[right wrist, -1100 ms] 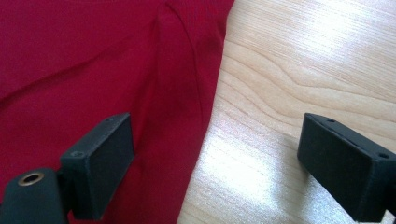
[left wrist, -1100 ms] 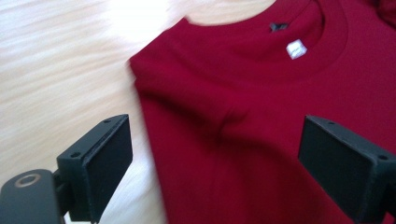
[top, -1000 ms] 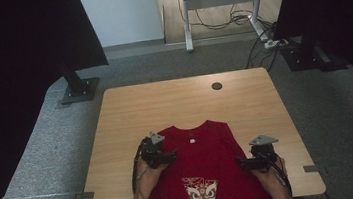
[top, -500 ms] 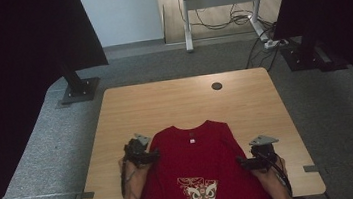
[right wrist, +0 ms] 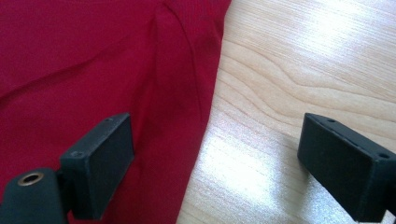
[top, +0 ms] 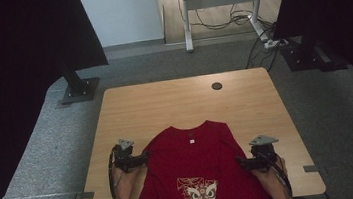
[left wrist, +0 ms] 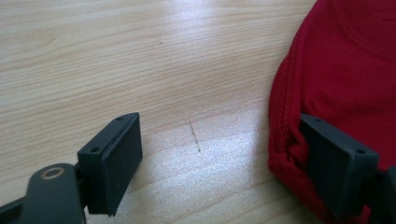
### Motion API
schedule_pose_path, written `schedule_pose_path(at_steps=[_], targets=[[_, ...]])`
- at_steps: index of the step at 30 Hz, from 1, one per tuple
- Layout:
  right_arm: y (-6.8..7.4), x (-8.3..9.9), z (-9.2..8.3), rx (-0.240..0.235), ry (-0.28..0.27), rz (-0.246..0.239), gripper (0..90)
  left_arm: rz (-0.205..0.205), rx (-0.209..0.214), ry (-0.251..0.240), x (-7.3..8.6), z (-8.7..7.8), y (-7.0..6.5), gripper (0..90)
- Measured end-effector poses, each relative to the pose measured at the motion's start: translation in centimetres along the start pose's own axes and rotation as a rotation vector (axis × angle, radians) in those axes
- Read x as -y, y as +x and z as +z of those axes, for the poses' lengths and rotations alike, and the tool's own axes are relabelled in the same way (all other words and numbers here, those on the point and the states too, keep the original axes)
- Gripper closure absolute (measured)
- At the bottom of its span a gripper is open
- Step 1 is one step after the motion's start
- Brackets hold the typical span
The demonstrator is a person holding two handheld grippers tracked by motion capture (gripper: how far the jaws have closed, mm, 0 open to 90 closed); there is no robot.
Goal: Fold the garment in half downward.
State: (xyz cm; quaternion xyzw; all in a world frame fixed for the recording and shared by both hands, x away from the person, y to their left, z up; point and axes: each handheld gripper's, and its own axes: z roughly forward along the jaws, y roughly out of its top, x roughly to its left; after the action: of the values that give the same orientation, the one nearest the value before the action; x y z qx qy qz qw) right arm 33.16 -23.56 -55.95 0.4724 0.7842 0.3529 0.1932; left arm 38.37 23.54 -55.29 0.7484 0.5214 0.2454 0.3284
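A red T-shirt (top: 193, 173) with a lion-mask print lies flat at the table's near edge, collar away from me. My left gripper (top: 143, 157) rests low at the shirt's left shoulder edge. Its jaws have just been closing a little but still stand wide. In the left gripper view (left wrist: 219, 154) bare wood lies between them, and the shirt's bunched hem (left wrist: 285, 140) touches the right-hand jaw. My right gripper (top: 239, 161) sits at the shirt's right edge. It is open (right wrist: 215, 158), straddling the cloth's edge (right wrist: 70, 60) without pressing it.
The wooden table (top: 165, 106) has a round black cable port (top: 216, 86) near its far edge. Black stands (top: 78, 88) and a desk frame with cables (top: 225, 18) are on the grey floor beyond. Dark screens hang at both sides.
My left gripper has slid leftward, off the shirt's shoulder to its outer edge. The right gripper and the shirt have stayed put.
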Motion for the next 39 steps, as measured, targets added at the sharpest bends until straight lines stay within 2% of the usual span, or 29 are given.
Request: schedule_pose_path(at_steps=[10, 11, 12, 14, 16, 21, 23, 24, 26, 27, 28, 29, 32, 33, 35, 36, 39], targets=[[0.0, -0.9, 0.3, -0.007, 0.01, 0.008, 9.3, -0.01, 0.014, 0.005, 0.0, 0.0, 0.1, 18.2], [1.3, -2.9, 1.5, -0.039, -0.013, 0.004, 8.1, -0.01, 0.014, 0.006, 0.0, 0.0, 0.1, 18.2], [1.3, -2.9, 1.5, -0.039, -0.013, 0.004, 8.1, -0.01, 0.014, 0.006, 0.0, 0.0, 0.1, 18.3], [3.3, -4.5, 3.6, -0.048, -0.002, -0.035, 6.3, -0.01, 0.014, 0.005, 0.0, 0.0, 0.2, 18.3], [3.6, -4.7, 4.0, -0.046, 0.005, -0.044, 5.7, -0.011, 0.014, 0.005, 0.0, 0.0, 0.2, 18.2], [4.2, -4.9, 4.8, -0.003, 0.034, -0.074, 5.1, -0.012, 0.016, 0.006, 0.0, 0.0, 0.2, 18.3], [3.9, -4.7, 4.7, 0.01, 0.036, -0.063, 4.6, -0.013, 0.016, 0.006, 0.0, 0.0, 0.2, 18.3], [2.5, -4.1, 3.9, 0.048, 0.038, -0.034, 4.6, -0.012, 0.015, 0.006, 0.0, 0.0, 0.3, 18.2], [1.2, -3.4, 3.3, 0.055, 0.036, 0.002, 4.6, -0.012, 0.016, 0.006, 0.1, 0.0, 0.3, 18.2], [1.2, -3.4, 3.3, 0.055, 0.036, 0.002, 4.6, -0.012, 0.016, 0.006, 0.1, 0.0, 0.3, 18.2], [0.5, -3.0, 2.9, 0.047, 0.034, 0.025, 5.3, -0.011, 0.016, 0.006, 0.1, 0.0, 0.3, 18.2], [-0.7, -2.3, 2.2, 0.061, 0.032, 0.047, 5.4, -0.012, 0.016, 0.006, 0.1, 0.0, 0.3, 18.2], [-1.3, -1.9, 1.8, 0.071, 0.032, 0.058, 5.5, -0.012, 0.016, 0.006, 0.1, 0.0, 0.3, 18.2], [-3.2, -0.9, 0.5, 0.092, 0.031, 0.087, 5.9, -0.012, 0.016, 0.006, 0.1, 0.0, 0.3, 18.2], [-3.7, -0.6, 0.1, 0.102, 0.024, 0.094, 5.9, -0.012, 0.016, 0.006, 0.1, 0.0, 0.3, 18.2], [-5.1, 0.1, -0.8, 0.106, 0.012, 0.131, 6.1, -0.012, 0.017, 0.006, 0.1, 0.0, 0.3, 18.2], [-5.4, 0.2, -1.0, 0.107, 0.012, 0.136, 6.3, -0.012, 0.017, 0.006, 0.1, 0.0, 0.3, 18.2]])
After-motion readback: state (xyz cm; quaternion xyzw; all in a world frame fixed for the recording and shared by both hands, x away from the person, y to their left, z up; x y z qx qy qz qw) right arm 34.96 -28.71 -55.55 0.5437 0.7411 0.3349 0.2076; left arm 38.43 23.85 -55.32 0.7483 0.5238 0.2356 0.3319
